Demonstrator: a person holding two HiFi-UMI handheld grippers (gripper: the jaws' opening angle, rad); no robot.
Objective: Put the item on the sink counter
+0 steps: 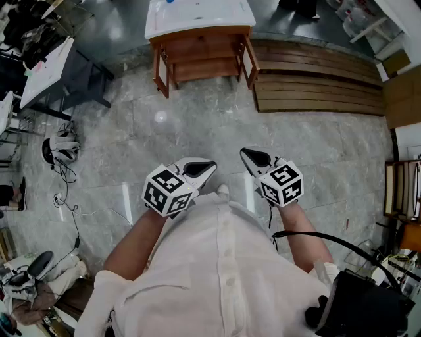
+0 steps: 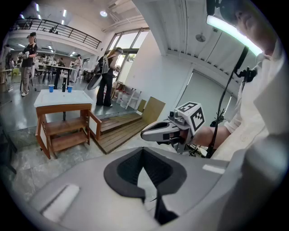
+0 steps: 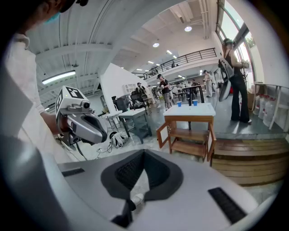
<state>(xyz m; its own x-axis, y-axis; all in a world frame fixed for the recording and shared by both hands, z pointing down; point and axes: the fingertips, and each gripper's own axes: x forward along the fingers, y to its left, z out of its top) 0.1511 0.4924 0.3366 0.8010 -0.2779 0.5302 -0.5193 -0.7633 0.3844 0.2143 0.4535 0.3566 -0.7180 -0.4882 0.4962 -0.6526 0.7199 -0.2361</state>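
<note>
Grey left gripper [image 1: 210, 165] and right gripper [image 1: 245, 153], jaws together, above glossy floor [image 1: 197, 125].

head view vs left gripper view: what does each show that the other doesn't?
Head view only: a headset lying on the floor, and the left gripper's marker cube.

Left gripper view only: the upper-floor railing and ceiling lights.

Both: the wooden table with a white top, the wooden platform beside it, and the right gripper. Both grippers are shut and empty.
</note>
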